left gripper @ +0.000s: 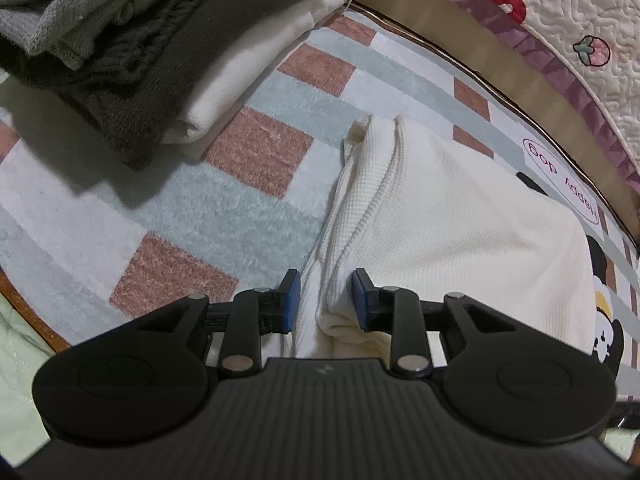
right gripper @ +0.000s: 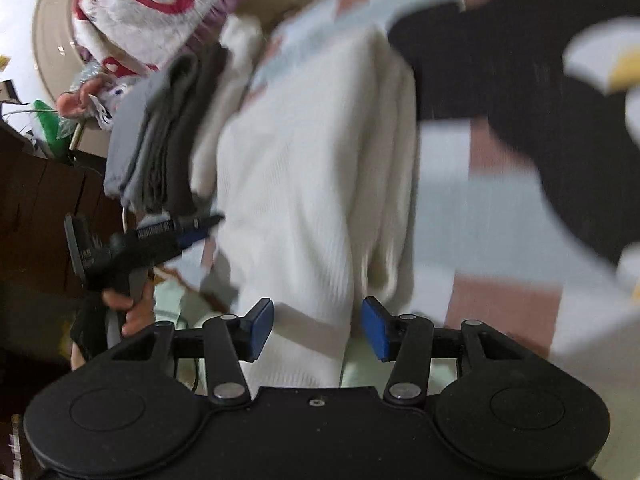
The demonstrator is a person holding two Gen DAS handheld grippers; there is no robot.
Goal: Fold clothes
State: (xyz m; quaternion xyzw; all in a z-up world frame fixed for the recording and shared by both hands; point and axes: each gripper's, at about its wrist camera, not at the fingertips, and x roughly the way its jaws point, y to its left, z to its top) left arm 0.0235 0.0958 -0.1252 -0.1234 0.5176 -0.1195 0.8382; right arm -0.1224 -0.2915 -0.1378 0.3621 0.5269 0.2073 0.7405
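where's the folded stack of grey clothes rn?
In the left wrist view, the grey stack sits upper left on the checked rug, left of the cream garment, apart from it.

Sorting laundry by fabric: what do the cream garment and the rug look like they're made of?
Cream garment: likely a cotton waffle knit, matte, with a fine grid texture and a ribbed edge. Rug: short plush pile, probably synthetic, fuzzy with a slight sheen.

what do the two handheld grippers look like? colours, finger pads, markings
Both alike: matte black bodies, ribbed top plate, two round side housings, black linkage arms with silver pivot pins, blue rectangular finger pads. Left gripper bears a small pale logo; right gripper has a centre screw. Bare hand grips the left one's handle.
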